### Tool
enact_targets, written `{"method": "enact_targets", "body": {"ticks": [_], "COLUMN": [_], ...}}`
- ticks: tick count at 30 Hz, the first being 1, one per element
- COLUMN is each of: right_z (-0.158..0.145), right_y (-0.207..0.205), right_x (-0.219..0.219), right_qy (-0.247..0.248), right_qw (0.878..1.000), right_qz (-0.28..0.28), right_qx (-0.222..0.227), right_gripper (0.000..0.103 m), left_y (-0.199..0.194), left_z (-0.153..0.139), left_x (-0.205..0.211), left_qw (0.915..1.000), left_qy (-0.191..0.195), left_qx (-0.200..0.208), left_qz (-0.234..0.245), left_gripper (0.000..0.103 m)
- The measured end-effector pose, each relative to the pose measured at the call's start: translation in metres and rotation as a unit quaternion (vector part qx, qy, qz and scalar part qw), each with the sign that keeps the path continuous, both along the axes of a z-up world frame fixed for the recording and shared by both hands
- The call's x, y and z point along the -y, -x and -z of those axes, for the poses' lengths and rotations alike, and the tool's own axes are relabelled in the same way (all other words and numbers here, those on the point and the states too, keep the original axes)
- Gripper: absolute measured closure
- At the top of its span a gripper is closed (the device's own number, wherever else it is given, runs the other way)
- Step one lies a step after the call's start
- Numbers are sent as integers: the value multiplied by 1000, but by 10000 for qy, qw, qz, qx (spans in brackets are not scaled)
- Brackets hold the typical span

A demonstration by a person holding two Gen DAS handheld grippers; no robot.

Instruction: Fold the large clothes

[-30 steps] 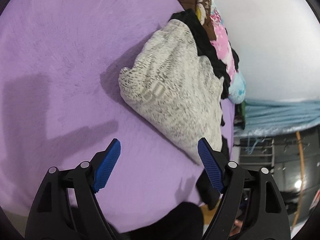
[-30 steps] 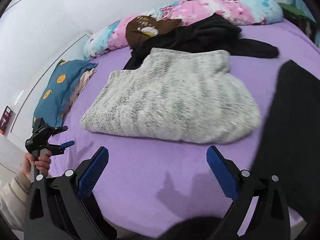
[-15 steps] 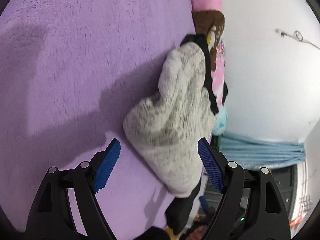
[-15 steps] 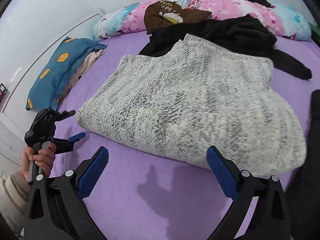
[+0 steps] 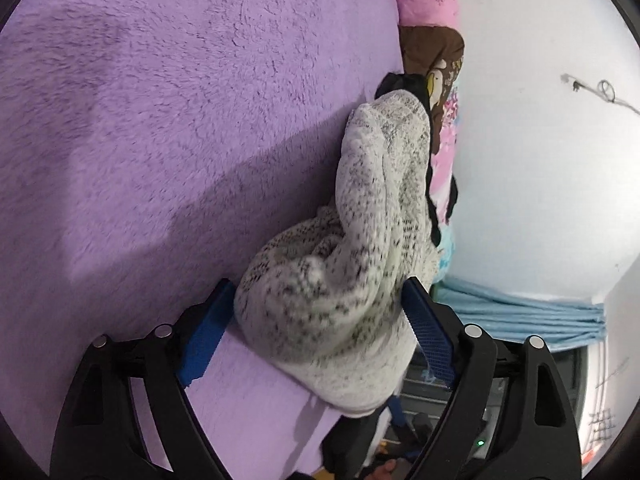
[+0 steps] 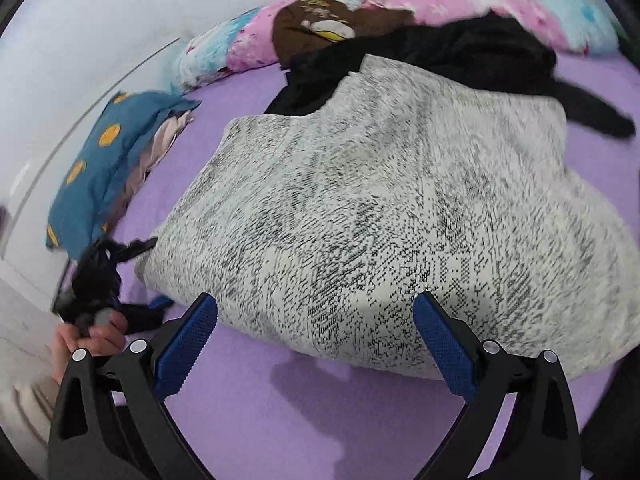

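Left gripper is spread wide around the folded grey-and-white speckled knit sweater's corner, lower centre. Right gripper gapes wide too, at the sweater's near edge on the fuzzy purple blanket.

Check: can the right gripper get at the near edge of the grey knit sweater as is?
Probably yes. The right gripper is open, the grey knit sweater edge lies just ahead between its fingers, and only bare purple blanket sits in between.

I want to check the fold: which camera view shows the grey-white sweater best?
The right wrist view: the sweater lies there nearly whole on the purple bed. The left wrist view shows only one bunched end, edge-on between the open left gripper fingers.
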State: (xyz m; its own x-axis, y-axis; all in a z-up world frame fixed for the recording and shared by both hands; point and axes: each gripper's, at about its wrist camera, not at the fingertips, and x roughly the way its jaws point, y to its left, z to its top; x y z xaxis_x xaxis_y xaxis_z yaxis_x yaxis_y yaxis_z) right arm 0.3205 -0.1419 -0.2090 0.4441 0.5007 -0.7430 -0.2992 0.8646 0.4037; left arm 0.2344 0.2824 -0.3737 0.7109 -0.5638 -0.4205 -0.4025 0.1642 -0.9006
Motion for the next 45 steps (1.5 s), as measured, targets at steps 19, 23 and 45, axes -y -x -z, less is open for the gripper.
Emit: {"method": "enact_targets", "body": {"ticks": [19, 23, 45], "right_z": [25, 26, 31], "right_y": [11, 9, 11], "right_x": [-2, -3, -1], "right_qy": [-179, -181, -296], "right_qw": [9968, 9964, 9955], "right_qz": [82, 79, 138], "right_qx": [770, 828, 890], "right_gripper": [5, 5, 5], "left_y": [-18, -9, 6], "left_z": [1, 3, -64], "left_x": [5, 6, 25], "left_qw": [9993, 9986, 9928], "left_qy": [-106, -24, -1044], "left_qx": [-95, -50, 67], "left_qz": [-341, -532, -591], "left_gripper": [24, 26, 63]}}
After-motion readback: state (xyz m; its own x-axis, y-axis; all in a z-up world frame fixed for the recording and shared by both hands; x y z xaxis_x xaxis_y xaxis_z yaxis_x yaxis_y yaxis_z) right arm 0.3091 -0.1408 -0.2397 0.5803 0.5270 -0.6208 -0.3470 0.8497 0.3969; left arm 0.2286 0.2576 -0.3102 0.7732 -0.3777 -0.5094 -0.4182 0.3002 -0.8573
